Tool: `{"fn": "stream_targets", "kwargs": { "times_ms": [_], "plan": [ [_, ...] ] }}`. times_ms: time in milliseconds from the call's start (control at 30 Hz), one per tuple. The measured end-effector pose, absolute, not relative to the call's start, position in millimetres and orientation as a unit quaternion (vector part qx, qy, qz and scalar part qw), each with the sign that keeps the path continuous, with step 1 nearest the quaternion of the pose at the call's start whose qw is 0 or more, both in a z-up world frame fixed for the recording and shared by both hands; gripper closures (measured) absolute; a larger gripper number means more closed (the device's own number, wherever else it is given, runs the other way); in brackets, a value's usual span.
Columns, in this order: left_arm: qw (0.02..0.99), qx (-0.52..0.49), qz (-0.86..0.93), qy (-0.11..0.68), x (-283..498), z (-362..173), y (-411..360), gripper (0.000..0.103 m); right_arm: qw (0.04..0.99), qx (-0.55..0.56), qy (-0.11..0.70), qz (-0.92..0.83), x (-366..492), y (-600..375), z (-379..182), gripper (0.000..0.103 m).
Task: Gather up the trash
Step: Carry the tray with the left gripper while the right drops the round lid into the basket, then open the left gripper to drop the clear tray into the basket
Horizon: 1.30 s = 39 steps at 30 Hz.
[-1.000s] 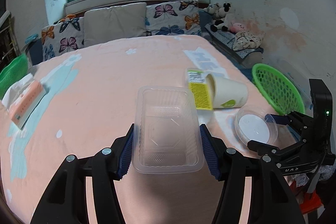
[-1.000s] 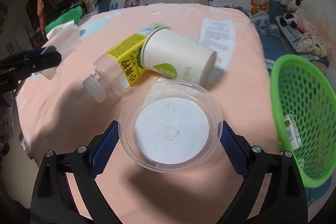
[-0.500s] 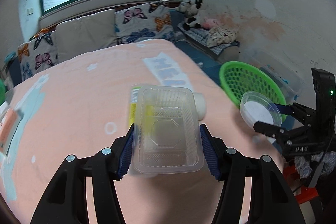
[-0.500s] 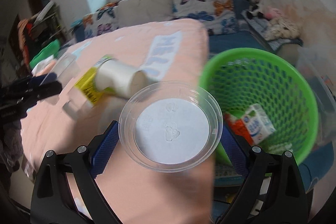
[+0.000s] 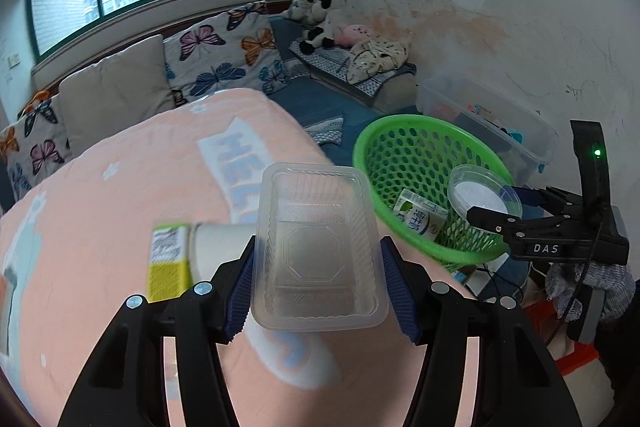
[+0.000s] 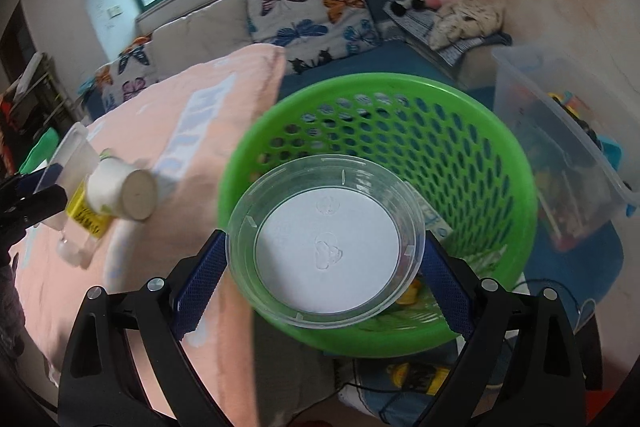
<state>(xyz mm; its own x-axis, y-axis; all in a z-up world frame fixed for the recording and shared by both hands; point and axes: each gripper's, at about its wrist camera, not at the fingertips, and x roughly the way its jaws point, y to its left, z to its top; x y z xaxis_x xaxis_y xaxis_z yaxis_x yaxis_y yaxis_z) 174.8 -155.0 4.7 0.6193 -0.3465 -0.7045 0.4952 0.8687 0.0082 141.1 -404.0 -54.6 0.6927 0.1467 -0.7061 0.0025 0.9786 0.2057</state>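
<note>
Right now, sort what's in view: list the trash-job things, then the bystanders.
Job: rectangular clear tray in left gripper; round clear lid in right gripper; green basket; paper cup; bottle.
Bystanders: butterfly pillows; plush toys; storage bin.

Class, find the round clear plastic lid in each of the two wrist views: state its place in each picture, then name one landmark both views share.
Left wrist view: the round clear plastic lid sits at the right, held by the far tongs over the basket's right side.
Right wrist view: the lid fills the lower centre, clamped between blue pads.
Shared landmark: the green perforated plastic basket.
</note>
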Motion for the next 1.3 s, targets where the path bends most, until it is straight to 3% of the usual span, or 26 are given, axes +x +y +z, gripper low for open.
{"fn": "stream_targets", "kwargs": {
  "times_ms": [400,1300],
  "plan": [
    [0.883,0.133,-0.257,0.37,183.8,2.1,-203.4,0.046,0.91,0.109,0.4,0.019,147.6,-429.0,-69.4,0.009],
    [0.846,0.159,-0.309,0.405,206.4,-28.4,-278.2,0.046,0.924,0.127,0.359,-0.003,96.6,-452.3,-42.8,0.009]
  ]
}}
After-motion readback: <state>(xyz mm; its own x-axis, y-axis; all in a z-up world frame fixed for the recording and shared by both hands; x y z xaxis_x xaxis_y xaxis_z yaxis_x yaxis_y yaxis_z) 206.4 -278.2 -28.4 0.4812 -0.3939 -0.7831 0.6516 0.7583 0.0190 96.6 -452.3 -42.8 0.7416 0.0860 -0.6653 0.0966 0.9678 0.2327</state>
